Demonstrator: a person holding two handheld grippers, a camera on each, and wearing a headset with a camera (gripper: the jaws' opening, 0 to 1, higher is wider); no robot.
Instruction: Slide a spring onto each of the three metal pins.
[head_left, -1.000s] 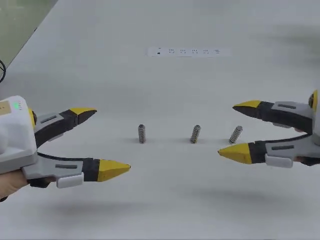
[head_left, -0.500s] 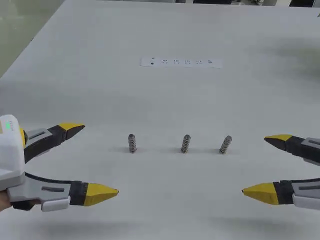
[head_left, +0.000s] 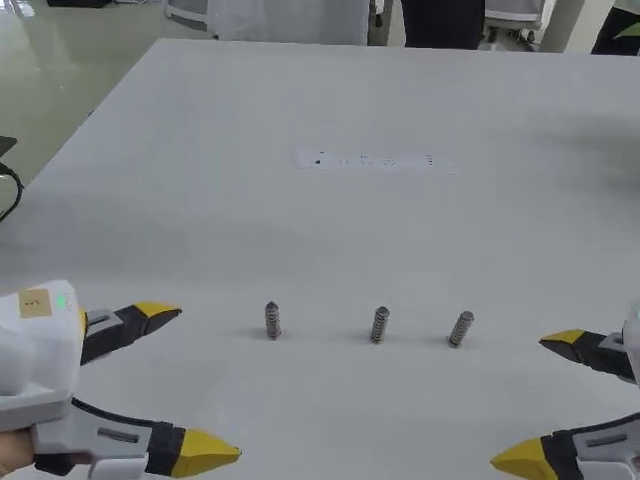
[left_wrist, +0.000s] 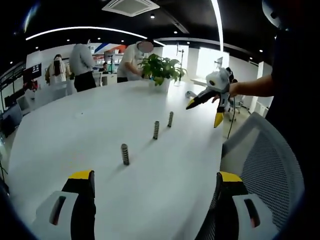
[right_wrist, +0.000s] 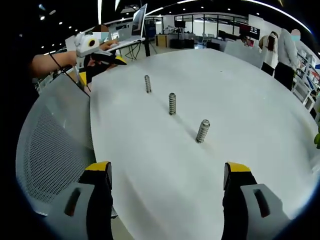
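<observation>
Left gripper (head_left: 198, 384) and right gripper (head_left: 528, 402) backed off, wide open, empty; a nudge could topple the leaning rightmost spring (head_left: 460, 328).

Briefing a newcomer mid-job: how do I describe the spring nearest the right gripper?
On the white table, nearer than the flat white power strip, three small grey metal coil springs stand in a row. Take the end spring nearest the yellow-tipped right gripper. It leans plainly; the other two stand nearly straight.
</observation>
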